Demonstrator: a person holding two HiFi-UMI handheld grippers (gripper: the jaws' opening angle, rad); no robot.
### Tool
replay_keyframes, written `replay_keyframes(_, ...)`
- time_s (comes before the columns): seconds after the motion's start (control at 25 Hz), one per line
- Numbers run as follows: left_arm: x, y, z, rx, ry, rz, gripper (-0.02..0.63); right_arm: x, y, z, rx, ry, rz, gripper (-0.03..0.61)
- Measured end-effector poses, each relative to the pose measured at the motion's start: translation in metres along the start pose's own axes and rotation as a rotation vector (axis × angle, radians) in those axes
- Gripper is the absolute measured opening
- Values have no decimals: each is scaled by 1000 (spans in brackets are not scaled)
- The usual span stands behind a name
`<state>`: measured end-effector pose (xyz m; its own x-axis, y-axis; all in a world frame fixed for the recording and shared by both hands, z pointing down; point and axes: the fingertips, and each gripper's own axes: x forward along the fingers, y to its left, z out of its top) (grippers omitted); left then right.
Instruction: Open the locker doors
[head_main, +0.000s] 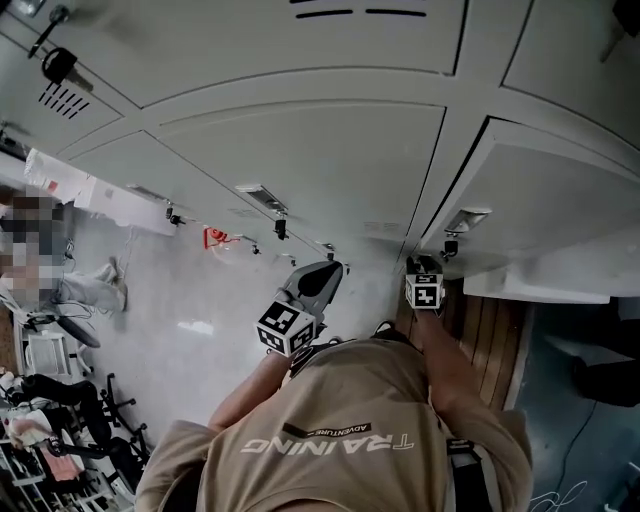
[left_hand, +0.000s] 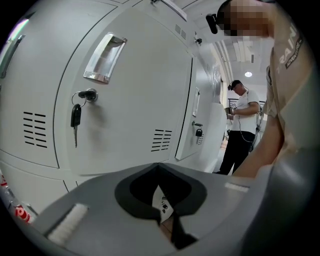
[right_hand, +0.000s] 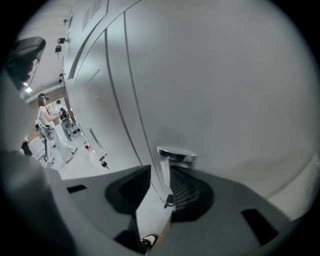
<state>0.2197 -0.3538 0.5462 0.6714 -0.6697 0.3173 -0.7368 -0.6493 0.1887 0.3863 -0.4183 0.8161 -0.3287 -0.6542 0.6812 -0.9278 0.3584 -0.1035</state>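
Note:
Grey locker doors fill the views. In the head view the right-hand locker door (head_main: 540, 190) stands swung out a little from the row. My right gripper (head_main: 427, 266) is at its chrome handle (head_main: 466, 219). In the right gripper view the handle (right_hand: 176, 156) runs down between the jaws, and my right gripper (right_hand: 161, 172) is shut on it, with a key (right_hand: 169, 200) hanging just below. My left gripper (head_main: 330, 272) hangs back from the lockers, shut and empty (left_hand: 159, 167). It faces a closed door (left_hand: 130, 100) with a chrome handle (left_hand: 104, 59) and a key (left_hand: 76, 117) in its lock.
Further closed lockers with keys (head_main: 281, 228) run leftward. One more door (left_hand: 212, 135) stands ajar down the row, with a person in a white shirt (left_hand: 242, 125) beside it. Another person (head_main: 60, 280) and clutter (head_main: 60, 430) are at left. Wooden flooring (head_main: 490, 330) lies below the swung-out door.

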Motion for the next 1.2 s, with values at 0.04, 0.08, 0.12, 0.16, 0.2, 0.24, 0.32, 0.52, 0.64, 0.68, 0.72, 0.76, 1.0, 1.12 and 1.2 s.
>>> replay_keyframes(0.04,0,-1,1,2,-2,-5,6,-2,1,-1,-11,7,6,103)
replay_keyframes(0.08,-1,-3,2,5,-5,-14,6,-5,2,-3,-21,15,10,103)
replay_keyframes(0.12,-1,-5,4,9,-9,-27,6,-9,4,-7,-27,22,13,103)
replay_keyframes(0.16,-2,-7,5,14,-12,-41,6,-15,5,-12,-28,28,15,103)
replay_keyframes(0.2,-3,-9,6,19,-15,-55,6,-21,7,-18,-26,33,17,103)
replay_keyframes(0.24,-5,-11,6,24,-16,-67,6,-29,10,-25,-25,38,18,103)
replay_keyframes(0.32,-10,-15,7,32,-17,-90,6,-46,16,-41,-18,46,13,103)
replay_keyframes(0.52,-27,-30,6,48,-23,-159,6,-105,13,-95,55,49,-56,103)
replay_keyframes(0.64,-40,-42,2,56,-19,-213,6,-141,0,-129,92,71,-135,104)
replay_keyframes(0.68,-45,-44,0,59,-18,-227,6,-153,-6,-139,97,84,-165,104)
replay_keyframes(0.72,-50,-47,-2,62,-18,-238,6,-163,-12,-148,103,96,-194,104)
replay_keyframes(0.76,-55,-49,-4,63,-18,-246,6,-173,-18,-155,110,104,-219,104)
replay_keyframes(1.0,-97,-56,-29,70,1,-281,6,-222,-56,-182,108,159,-361,104)
replay_keyframes(1.12,-113,-52,-43,63,12,-288,6,-235,-63,-182,152,134,-421,104)
replay_keyframes(1.2,-122,-54,-50,50,15,-287,6,-241,-54,-189,172,125,-429,104)
